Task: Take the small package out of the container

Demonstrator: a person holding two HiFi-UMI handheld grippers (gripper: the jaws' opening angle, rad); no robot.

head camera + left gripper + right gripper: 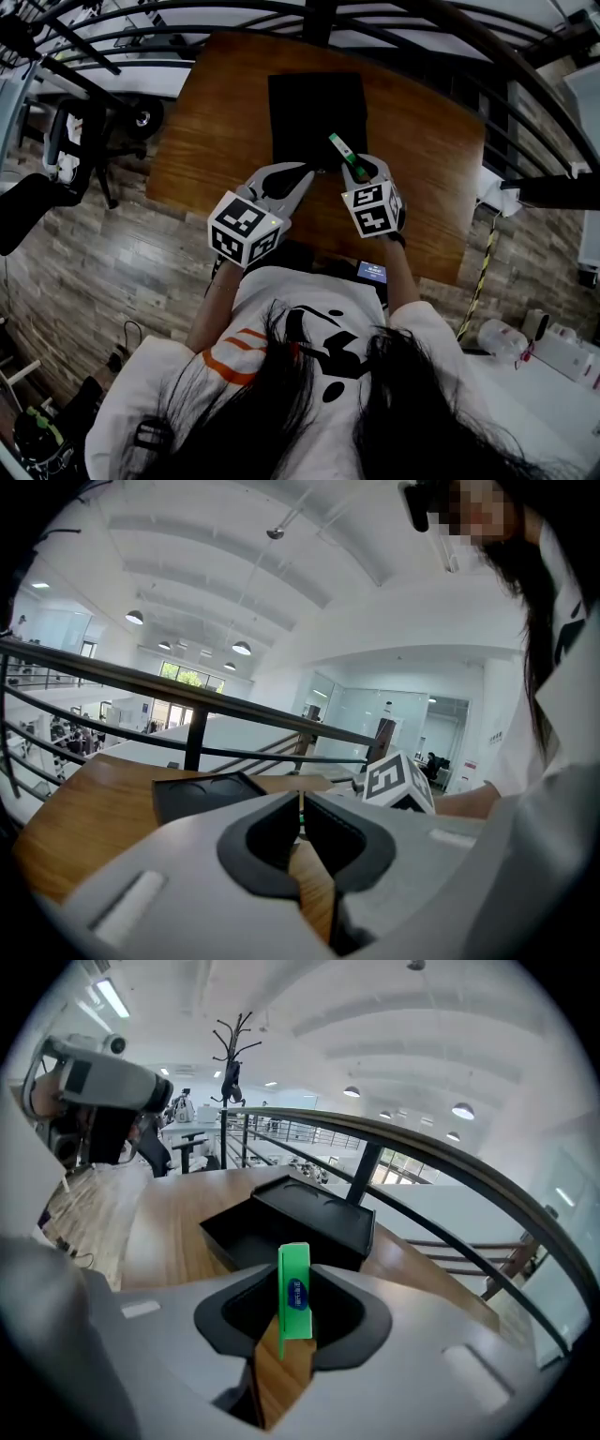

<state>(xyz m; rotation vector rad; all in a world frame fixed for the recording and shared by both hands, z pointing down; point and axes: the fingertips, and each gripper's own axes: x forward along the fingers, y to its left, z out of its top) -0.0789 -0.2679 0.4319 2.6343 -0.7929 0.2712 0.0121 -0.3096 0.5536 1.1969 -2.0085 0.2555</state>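
Note:
The small green package [339, 147] with a blue label [294, 1290] stands upright, and my right gripper [357, 170] is shut on its lower part. It is held just above the near edge of the open black container [314, 112], which rests on the wooden table [206, 141]. In the right gripper view the container [246, 1234] lies beyond the jaws with its lid [319, 1206] propped along the far side. My left gripper [305, 175] hovers beside the right one, near the container's front edge. Its jaws are shut with nothing between them [300, 810].
A dark metal railing [441, 19] curves round the table's far side. An office chair [70, 141] stands on the wood floor to the left. The table's right edge [473, 187] drops off towards a striped post [483, 267].

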